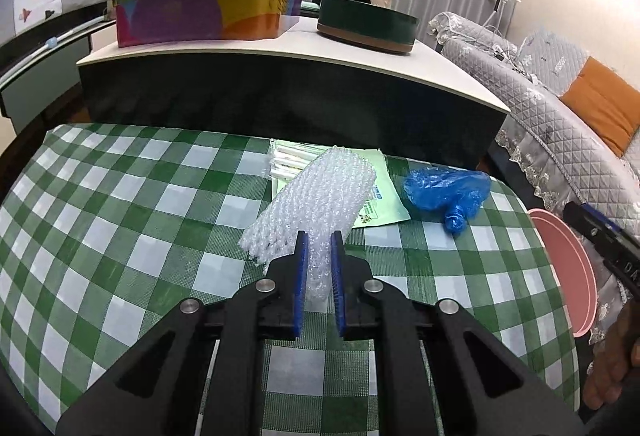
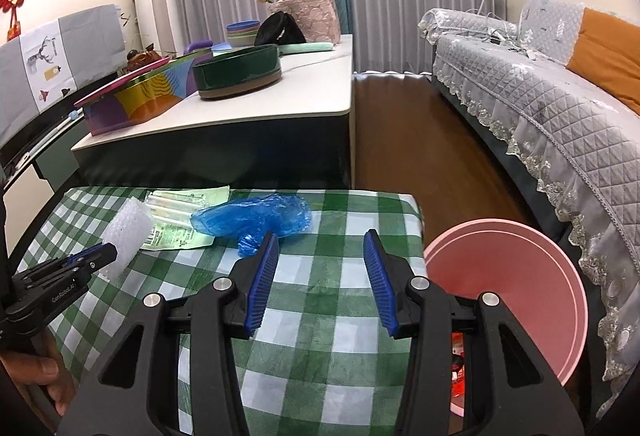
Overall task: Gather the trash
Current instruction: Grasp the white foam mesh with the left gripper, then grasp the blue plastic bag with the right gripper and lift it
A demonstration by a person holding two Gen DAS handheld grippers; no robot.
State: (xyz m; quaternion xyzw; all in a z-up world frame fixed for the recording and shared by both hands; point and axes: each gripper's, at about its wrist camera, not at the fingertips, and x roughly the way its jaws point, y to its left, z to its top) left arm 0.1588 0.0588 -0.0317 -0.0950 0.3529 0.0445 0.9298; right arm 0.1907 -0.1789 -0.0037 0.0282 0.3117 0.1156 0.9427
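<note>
My left gripper [image 1: 319,242] is pinched on the near end of the clear bubble-wrap sheet [image 1: 320,191], which lies on the green-and-white checked tablecloth [image 1: 120,220] just left of the crumpled blue plastic bag [image 1: 446,189]. My right gripper [image 2: 320,248] hangs spread and empty, just short of that bag. I judge this the pick-up step: next I must lift the wrap and carry it past the bag to the round pink bin [image 2: 520,276] beyond the table's right edge.
</note>
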